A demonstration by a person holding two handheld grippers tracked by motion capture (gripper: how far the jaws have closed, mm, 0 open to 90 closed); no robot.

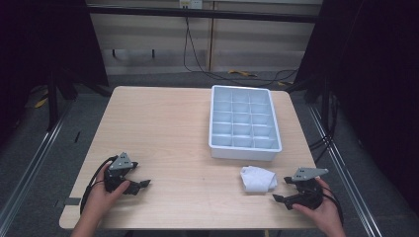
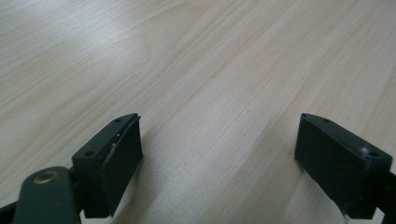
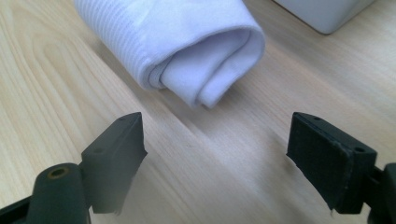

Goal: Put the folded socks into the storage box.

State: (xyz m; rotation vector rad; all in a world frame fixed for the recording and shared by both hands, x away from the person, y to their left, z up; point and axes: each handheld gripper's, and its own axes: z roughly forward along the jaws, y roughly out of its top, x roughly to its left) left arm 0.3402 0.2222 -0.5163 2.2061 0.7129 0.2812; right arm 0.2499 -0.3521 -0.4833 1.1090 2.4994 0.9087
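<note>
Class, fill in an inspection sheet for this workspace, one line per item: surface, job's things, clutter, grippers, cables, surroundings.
Surface: light wooden table, bare in front of the left gripper.
Job's things: rolled white cloth beside the right gripper; white divided tray beyond it, compartments look empty.
Clutter: nothing seen.
Grippers: left gripper and right gripper both open, holding nothing.
Cables: black cables on the floor behind.
Surroundings: dark curtains at both sides.

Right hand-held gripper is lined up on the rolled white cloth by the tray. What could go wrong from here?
1. The rolled white cloth lies loosely folded with its open end toward the open right hand-held gripper; a shallow pinch may catch one layer and unroll it.
2. The compartment tray stands just behind the cloth, so pushing forward could nudge it.
</note>
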